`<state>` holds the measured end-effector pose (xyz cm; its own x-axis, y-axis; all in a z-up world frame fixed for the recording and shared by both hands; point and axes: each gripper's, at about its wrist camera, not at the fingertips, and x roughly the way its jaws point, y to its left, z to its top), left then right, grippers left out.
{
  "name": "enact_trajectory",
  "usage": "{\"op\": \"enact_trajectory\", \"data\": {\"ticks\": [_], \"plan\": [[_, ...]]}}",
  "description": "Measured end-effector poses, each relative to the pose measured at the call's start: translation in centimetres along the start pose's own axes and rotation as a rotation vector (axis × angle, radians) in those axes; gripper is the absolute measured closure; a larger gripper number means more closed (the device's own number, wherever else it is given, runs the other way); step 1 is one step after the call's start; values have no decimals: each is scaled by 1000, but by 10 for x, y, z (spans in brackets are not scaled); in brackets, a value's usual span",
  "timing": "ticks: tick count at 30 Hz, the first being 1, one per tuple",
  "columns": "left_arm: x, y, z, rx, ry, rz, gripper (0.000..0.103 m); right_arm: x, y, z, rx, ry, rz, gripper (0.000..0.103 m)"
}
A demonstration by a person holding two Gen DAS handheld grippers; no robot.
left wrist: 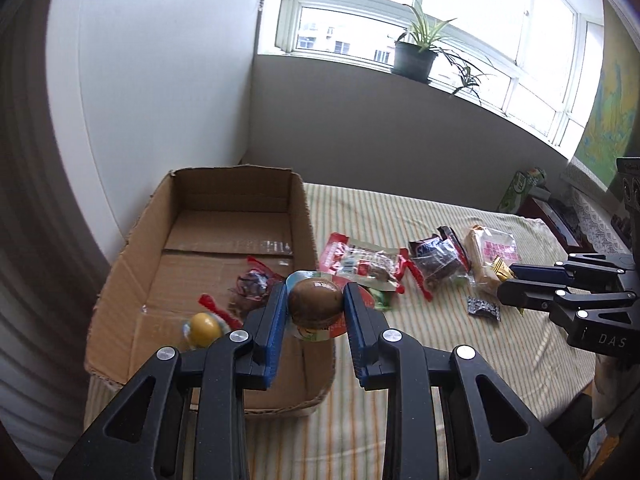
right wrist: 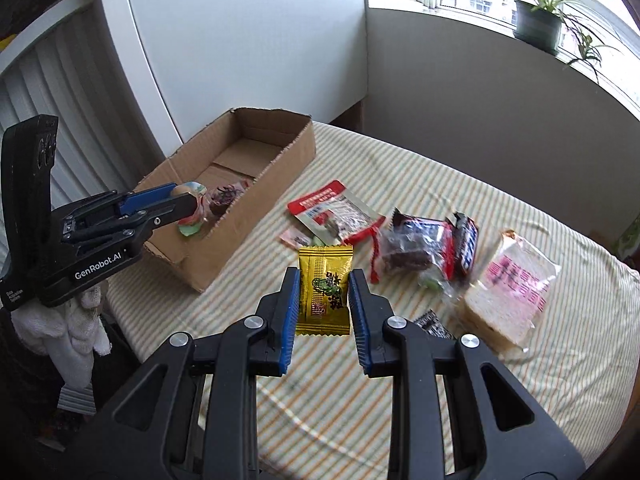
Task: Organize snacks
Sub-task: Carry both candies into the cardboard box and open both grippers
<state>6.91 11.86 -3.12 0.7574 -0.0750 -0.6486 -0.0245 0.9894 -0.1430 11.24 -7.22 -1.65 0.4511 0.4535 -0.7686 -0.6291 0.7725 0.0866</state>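
Left gripper point(left wrist: 315, 306) clenching half-hidden egg pack point(left wrist: 314, 307), right gripper point(right wrist: 324, 304) grasping gold sachet point(right wrist: 325, 292).

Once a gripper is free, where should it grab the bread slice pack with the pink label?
Probably the bread pack is best taken across its short width at the near end, from above. It lies flat on the striped cloth, and that end is clear of the dark snack bags.
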Motion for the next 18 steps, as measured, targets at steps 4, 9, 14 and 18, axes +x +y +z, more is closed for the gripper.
{"op": "enact_trajectory", "data": {"ticks": [4,9,14,18], "plan": [[-5,22,-4,-29,-5,43,76,15,28,22,-46,-8,39,78],[-6,45,-7,-63,-6,81,76,39,57,44,-65,0,111,78],[-5,60,-9,-88,-2,106,76,62,85,55,-98,21,156,78],[-4,65,-11,-98,2,119,76,77,101,57,-126,43,171,77]]}}
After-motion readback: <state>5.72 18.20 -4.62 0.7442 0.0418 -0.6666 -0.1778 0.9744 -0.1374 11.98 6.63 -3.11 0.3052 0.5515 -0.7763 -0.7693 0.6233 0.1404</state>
